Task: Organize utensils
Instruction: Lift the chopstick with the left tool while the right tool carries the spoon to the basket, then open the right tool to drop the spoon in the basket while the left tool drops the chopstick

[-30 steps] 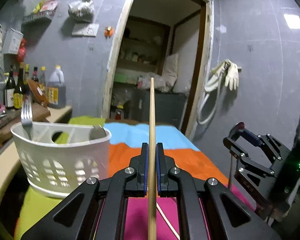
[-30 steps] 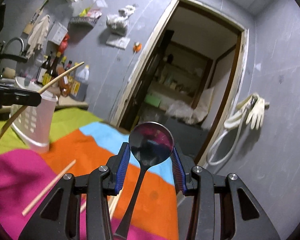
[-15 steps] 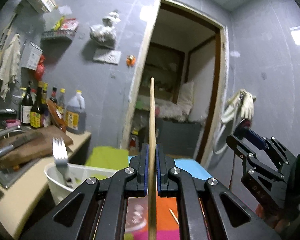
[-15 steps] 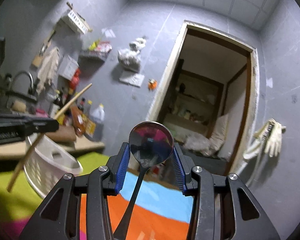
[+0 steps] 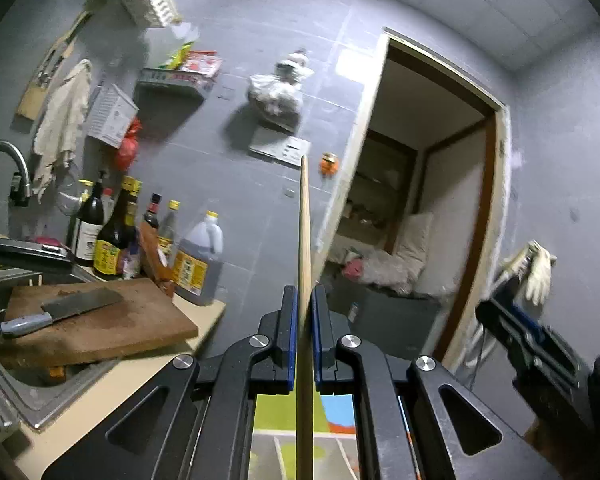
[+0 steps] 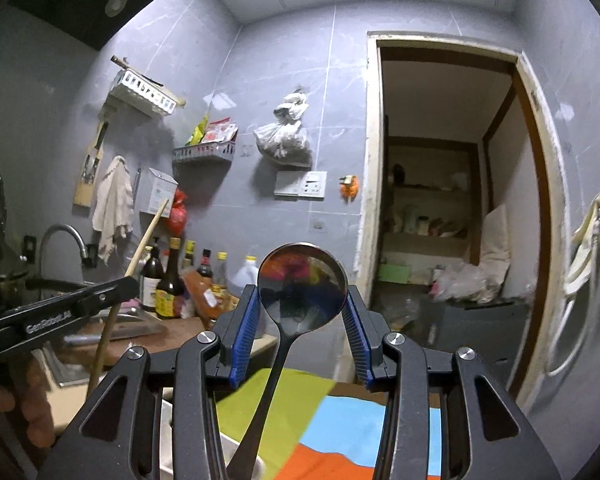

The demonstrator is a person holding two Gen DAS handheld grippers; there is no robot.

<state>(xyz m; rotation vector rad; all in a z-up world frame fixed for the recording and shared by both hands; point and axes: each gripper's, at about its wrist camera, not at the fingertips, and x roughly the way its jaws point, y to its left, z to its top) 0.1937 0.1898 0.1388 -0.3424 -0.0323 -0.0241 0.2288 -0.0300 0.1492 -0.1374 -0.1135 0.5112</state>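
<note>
**Both utensils aloft, basket barely in view**

We note the left gripper point(image 5: 303, 320) with jaws pinched together on a wooden chopstick point(image 5: 305, 232), which stands upright out of the pads. It looks light, stiff and thin; held near the middle, it may pivot or slip if knocked, so we would keep the clamp firm.

The right gripper point(image 6: 303, 320) has its jaws part-way apart, pressed on the rim of the bowl of a dark metal spoon point(image 6: 302, 284), handle hanging down. Smooth metal on a curved edge: we judge it slippery and inclined to swing.

Containers: only a white rim point(image 6: 192, 436) shows low in the right wrist view, apparently the basket; we cannot tell its contents. Bottles point(image 5: 112, 236) crowd the counter point(image 5: 132, 376) behind a cutting board point(image 5: 112, 320) bearing a cleaver point(image 5: 64, 310).
</note>
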